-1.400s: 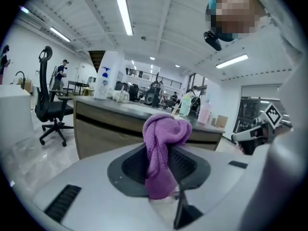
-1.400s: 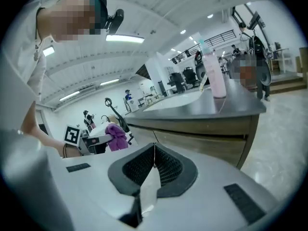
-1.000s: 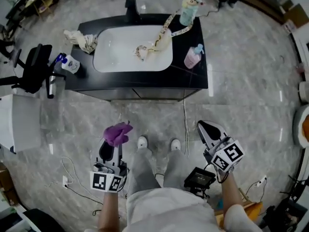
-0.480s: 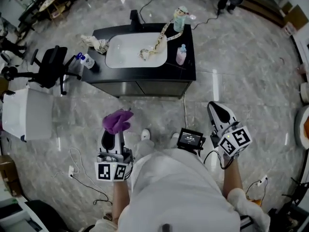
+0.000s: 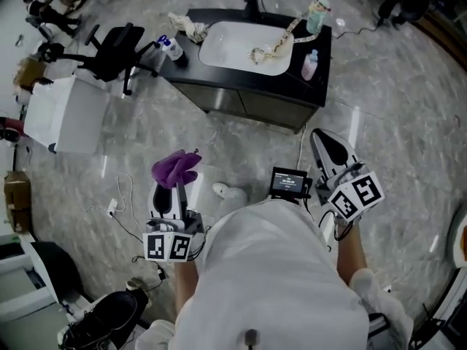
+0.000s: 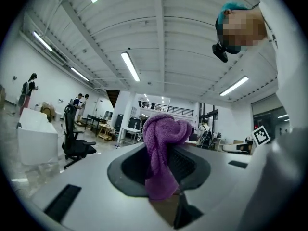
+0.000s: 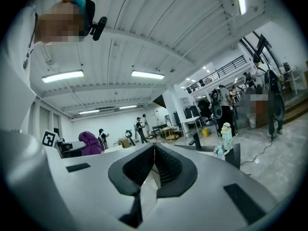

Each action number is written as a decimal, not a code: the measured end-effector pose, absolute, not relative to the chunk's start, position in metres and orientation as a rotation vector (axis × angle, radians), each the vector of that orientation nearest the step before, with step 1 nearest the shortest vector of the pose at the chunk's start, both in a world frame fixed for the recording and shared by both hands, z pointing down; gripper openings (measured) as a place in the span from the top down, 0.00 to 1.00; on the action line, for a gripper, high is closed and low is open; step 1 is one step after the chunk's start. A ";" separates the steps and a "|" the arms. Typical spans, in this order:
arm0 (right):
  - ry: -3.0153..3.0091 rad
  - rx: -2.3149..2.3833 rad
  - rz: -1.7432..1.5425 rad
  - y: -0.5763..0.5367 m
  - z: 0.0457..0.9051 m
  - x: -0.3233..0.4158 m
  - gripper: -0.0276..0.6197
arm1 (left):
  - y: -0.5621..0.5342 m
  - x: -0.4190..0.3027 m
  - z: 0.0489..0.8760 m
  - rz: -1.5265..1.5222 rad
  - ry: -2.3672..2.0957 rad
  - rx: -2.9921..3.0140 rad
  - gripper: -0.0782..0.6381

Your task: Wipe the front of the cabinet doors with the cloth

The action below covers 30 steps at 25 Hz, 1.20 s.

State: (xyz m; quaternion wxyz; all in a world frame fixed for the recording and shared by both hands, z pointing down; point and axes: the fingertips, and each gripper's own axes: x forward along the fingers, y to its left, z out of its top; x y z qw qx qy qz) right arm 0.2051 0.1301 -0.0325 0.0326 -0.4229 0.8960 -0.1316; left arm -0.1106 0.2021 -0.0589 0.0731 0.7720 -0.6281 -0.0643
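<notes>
**Head view.** The cabinet stands at the top, well apart from both grippers, with its doors facing the person. Its sink holds a long pale strip. A pink bottle and a spray bottle stand on the cabinet beside the sink, and a rag lies at the back left. The left gripper carries the purple cloth at its tip, over the floor. The right gripper hangs just beside a small screen.

**Left gripper view.** The fingers are clamped on the cloth, which bunches above them and hangs down between them. Only this view shows a chair side-on, with people far behind it.

**Right gripper view.** The fingers are pressed together on each other. This view shows the faucet and a figure-shaped bottle from the side, with the cloth at the left.

Compared with half a second ago, the cabinet sits higher, further right and more turned in the head view. The cloth has stayed in the left gripper.
</notes>
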 end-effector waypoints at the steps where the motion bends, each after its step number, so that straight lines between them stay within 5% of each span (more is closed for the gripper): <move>1: 2.761 -1.272 -0.410 0.130 -0.034 0.197 0.91 | 0.206 -0.116 -0.058 -0.176 -1.901 2.304 0.74; 20: 2.713 -1.591 -0.365 0.213 -0.041 0.040 0.91 | 0.205 -0.212 -0.023 -0.198 -1.412 2.523 0.74; 30: 2.614 -1.793 -0.377 0.286 -0.038 0.063 0.91 | 0.234 -0.216 -0.014 -0.168 -1.295 2.599 0.74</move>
